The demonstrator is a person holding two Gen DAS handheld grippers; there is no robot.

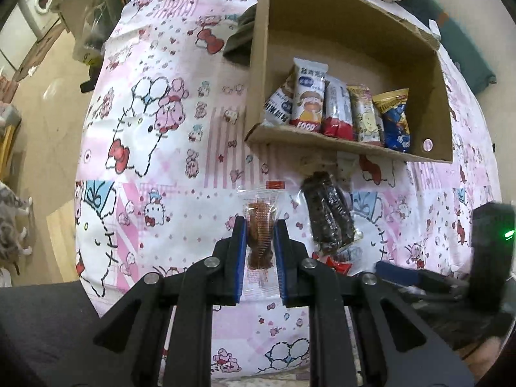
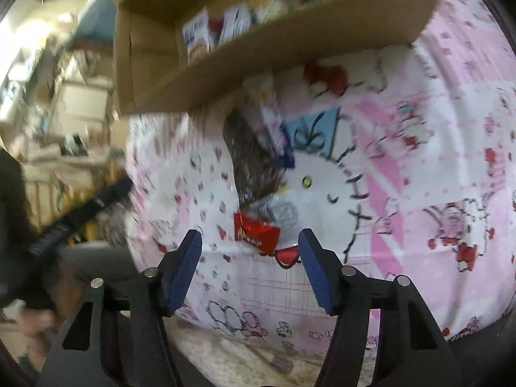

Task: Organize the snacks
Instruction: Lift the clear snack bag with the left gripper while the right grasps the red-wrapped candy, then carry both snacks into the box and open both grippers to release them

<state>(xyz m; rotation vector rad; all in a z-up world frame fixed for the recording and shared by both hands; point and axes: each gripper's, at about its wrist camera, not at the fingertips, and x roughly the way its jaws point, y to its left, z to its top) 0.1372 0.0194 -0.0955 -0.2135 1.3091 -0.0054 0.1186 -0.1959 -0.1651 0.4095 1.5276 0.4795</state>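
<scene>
My left gripper point(image 1: 259, 222) is shut on a clear packet point(image 1: 259, 235) holding a brown snack, lifted above the pink cartoon sheet point(image 1: 161, 129). Beyond it stands an open cardboard box point(image 1: 354, 32) with several snack packs point(image 1: 338, 109) upright in a row along its near wall. A dark brown snack pack with a red end point(image 1: 329, 216) lies on the sheet in front of the box. In the right wrist view, my right gripper point(image 2: 250, 237) is open just short of that pack's red end point(image 2: 256, 233); the pads do not touch it. The box point(image 2: 154, 64) sits blurred above.
A dark green cloth point(image 1: 240, 42) lies against the box's left side. A grey cat point(image 1: 9, 225) is on the floor at the far left, and a washing machine point(image 1: 38, 3) stands behind. The sheet's edge drops to the floor on the left.
</scene>
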